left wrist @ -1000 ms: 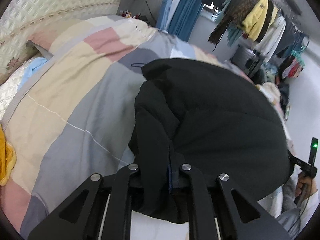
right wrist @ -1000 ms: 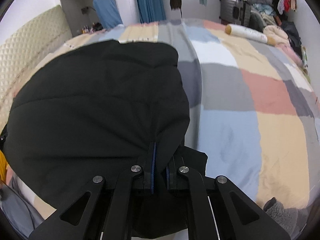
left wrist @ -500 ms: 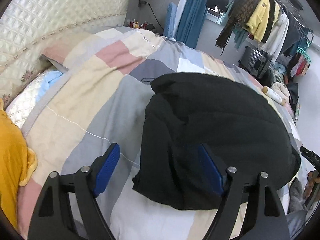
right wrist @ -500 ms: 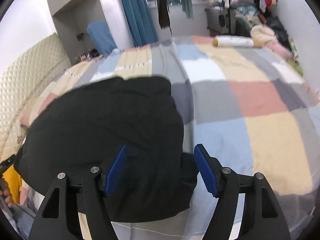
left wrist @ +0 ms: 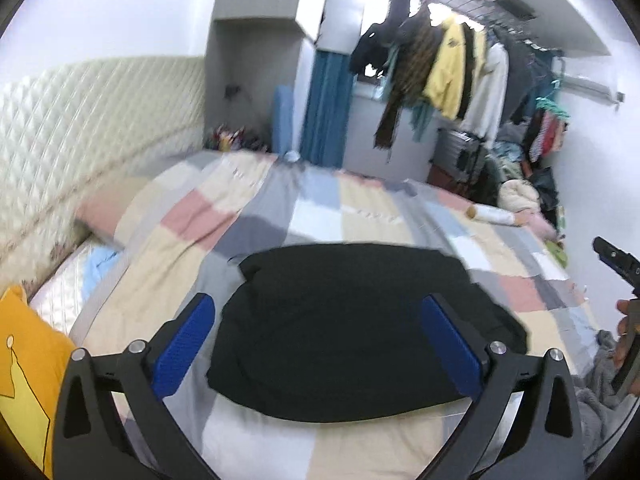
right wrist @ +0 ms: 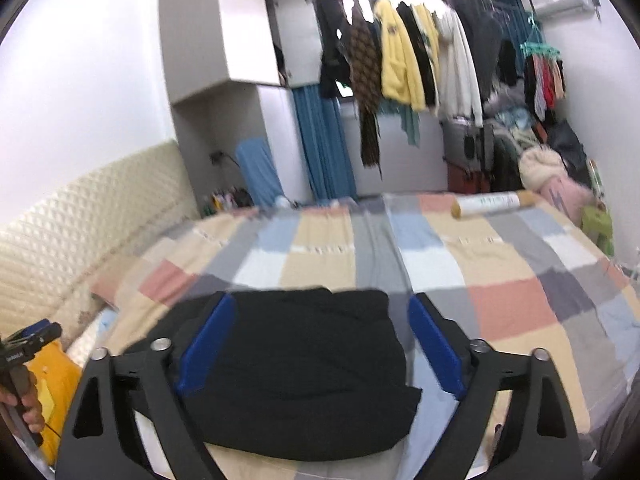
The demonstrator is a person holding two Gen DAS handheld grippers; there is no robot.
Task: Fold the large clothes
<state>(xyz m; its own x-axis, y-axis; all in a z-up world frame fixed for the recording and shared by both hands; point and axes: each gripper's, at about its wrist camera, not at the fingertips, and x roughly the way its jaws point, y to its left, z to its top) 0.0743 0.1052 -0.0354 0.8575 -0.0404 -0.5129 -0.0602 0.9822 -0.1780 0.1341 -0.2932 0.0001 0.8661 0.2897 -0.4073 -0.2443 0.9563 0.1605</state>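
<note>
**A:** Left gripper [left wrist: 316, 344] spread wide, blue pads [left wrist: 182, 350] well apart, nothing pinched. Same on the right gripper [right wrist: 320, 344]: jaws wide, holding nothing, hanging above the fabric, contact hard to call.

**B:** And the black garment [left wrist: 340, 320]?

**A:** Folded into a rough rectangular bundle, lying flat on the patchwork bedspread [left wrist: 320, 216] near the close edge of the bed. Thick, slightly puffy, edges a bit uneven, one corner poking out at the right side [right wrist: 408, 396].

**B:** Rest of the room?

**A:** Quilted cream headboard [left wrist: 80, 120] on the left, yellow pillow [left wrist: 24, 360] by it. Paper roll [right wrist: 492, 202] at the far side of the bed. Hanging clothes rack [right wrist: 420, 60] at the back, blue curtain [right wrist: 324, 148] beside it. Slightly blurry overall.
</note>
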